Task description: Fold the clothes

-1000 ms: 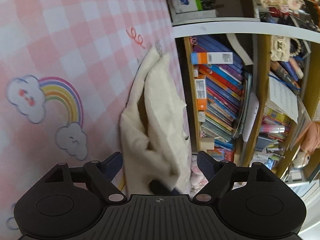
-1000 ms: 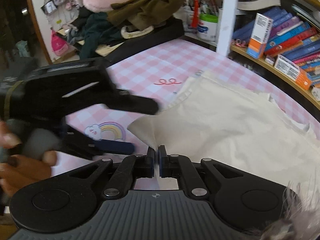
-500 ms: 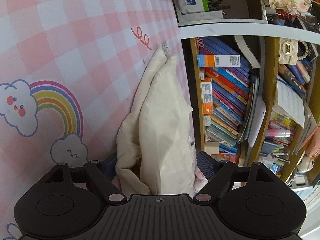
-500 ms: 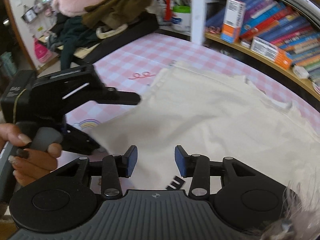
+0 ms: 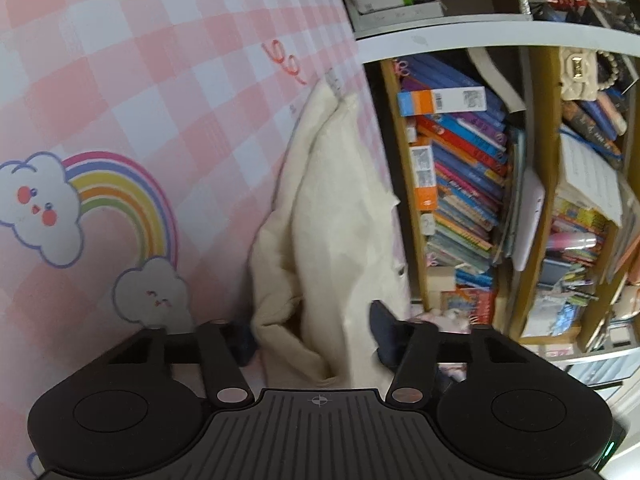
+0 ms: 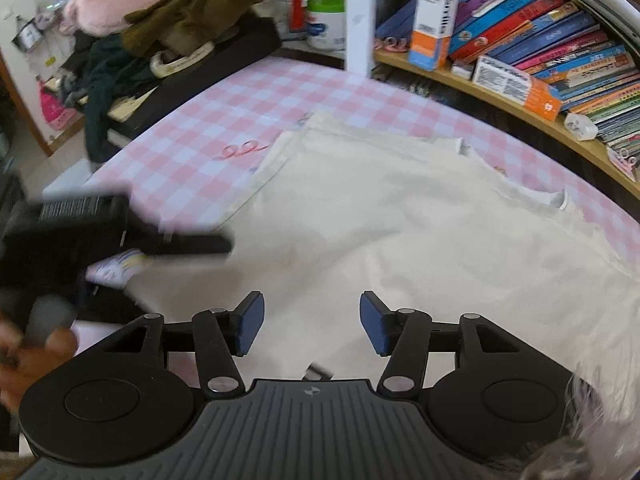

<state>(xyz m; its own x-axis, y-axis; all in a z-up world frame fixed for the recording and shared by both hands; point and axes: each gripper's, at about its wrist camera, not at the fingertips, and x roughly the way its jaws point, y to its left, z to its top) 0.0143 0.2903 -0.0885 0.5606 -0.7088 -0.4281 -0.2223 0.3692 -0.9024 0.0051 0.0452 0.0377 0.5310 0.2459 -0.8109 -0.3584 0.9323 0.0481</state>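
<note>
Cloth: cream garment [image 6: 400,232] lies spread on the checked sheet beside the bookshelf [image 6: 520,80], left gripper [image 5: 312,332] parted astride its bunched corner, probably to pinch it, right gripper [image 6: 312,322] parted above it, holding nothing.

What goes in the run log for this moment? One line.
left gripper: open, straddling cream garment edge | right gripper: open above it | pink checked cloth

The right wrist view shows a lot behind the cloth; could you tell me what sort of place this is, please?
Most likely a lived-in bedroom or study at home. A bookshelf crammed with colourful books stands beside the pink checked table cover, and a heap of clothes lies behind the cream garment.
</note>
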